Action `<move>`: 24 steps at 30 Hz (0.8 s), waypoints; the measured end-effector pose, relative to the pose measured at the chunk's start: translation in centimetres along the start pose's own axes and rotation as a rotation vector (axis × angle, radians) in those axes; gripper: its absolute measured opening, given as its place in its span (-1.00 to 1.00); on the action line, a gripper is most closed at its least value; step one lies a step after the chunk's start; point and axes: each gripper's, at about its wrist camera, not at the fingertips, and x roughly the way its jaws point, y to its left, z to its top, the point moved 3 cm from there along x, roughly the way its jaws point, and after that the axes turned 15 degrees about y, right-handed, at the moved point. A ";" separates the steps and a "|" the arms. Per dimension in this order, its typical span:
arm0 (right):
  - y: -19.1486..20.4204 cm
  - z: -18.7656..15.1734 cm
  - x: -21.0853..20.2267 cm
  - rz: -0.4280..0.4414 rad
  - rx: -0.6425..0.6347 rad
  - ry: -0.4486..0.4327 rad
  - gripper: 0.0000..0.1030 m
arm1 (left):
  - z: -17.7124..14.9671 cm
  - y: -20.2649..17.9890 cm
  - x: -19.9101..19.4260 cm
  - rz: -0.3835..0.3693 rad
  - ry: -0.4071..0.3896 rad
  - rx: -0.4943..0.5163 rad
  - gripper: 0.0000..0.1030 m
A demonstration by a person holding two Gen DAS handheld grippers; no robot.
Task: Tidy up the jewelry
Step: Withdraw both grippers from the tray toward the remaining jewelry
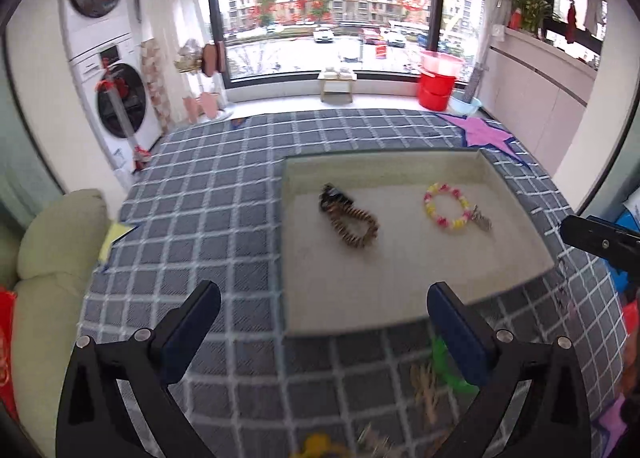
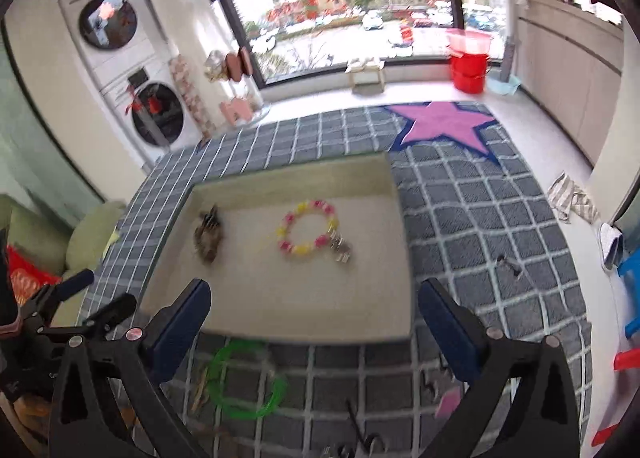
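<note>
A shallow beige tray (image 1: 516, 258) (image 2: 360, 186) lies on a checked blue cloth. In it are a brown beaded bracelet (image 1: 354, 228) (image 2: 208, 238), a pink-and-yellow beaded bracelet (image 1: 446, 206) (image 2: 307, 228) and a small silver piece (image 1: 482, 220) (image 2: 341, 250). A green ring (image 2: 246, 382) (image 1: 446, 368) lies on the cloth in front of the tray, beside straw-coloured pieces (image 1: 426, 386). My left gripper (image 1: 324, 322) is open and empty above the tray's near edge. My right gripper (image 2: 314, 318) is open and empty, above the near edge too.
A small dark item (image 2: 510, 264) lies on the cloth right of the tray. More loose jewelry (image 2: 360, 442) lies at the bottom edge. A pink star (image 2: 444, 124) marks the cloth's far side. A green cushion (image 1: 52, 258) sits left. The right gripper (image 1: 600, 240) shows at the left view's right edge.
</note>
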 end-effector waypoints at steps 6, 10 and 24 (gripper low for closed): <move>1.3 -3.5 -1.1 -0.004 -0.022 0.055 1.00 | -5.1 2.5 -2.1 -0.008 0.019 -0.044 1.00; 1.5 -5.9 -1.6 -0.061 -0.014 0.081 1.00 | -8.0 3.8 -2.9 0.009 0.016 -0.069 1.00; 0.7 -13.0 -0.8 -0.095 0.039 0.171 1.00 | -14.6 4.8 -1.5 0.034 0.083 -0.061 1.00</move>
